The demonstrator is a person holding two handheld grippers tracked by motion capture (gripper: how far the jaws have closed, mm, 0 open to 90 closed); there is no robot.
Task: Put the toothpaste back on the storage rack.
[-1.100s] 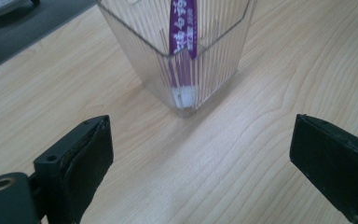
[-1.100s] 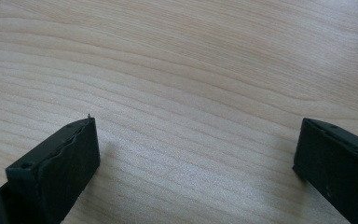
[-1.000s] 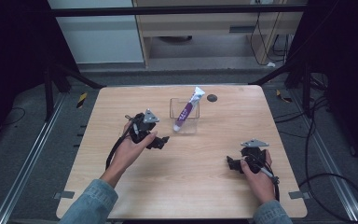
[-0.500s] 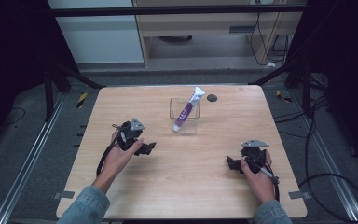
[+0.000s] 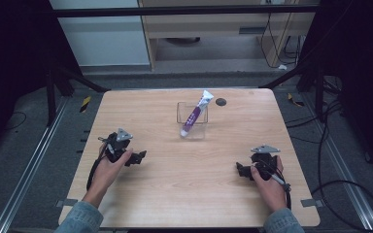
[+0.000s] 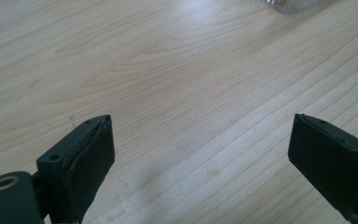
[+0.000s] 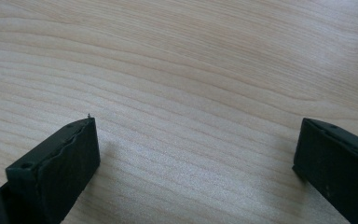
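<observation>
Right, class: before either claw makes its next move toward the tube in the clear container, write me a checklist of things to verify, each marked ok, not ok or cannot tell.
1. Left claw open with nothing between its jaws: ok, the left gripper view shows bare wood in the gap.
2. Right claw open with nothing held: ok, same in the right gripper view.
3. Purple and white tube sits in the clear container, leaning, top end sticking out over the rim: ok.
4. Container upright on the table: ok.
5. Bare table between each claw and the container: ok.
6. Tube cap closed tight: cannot tell, too small.
</observation>
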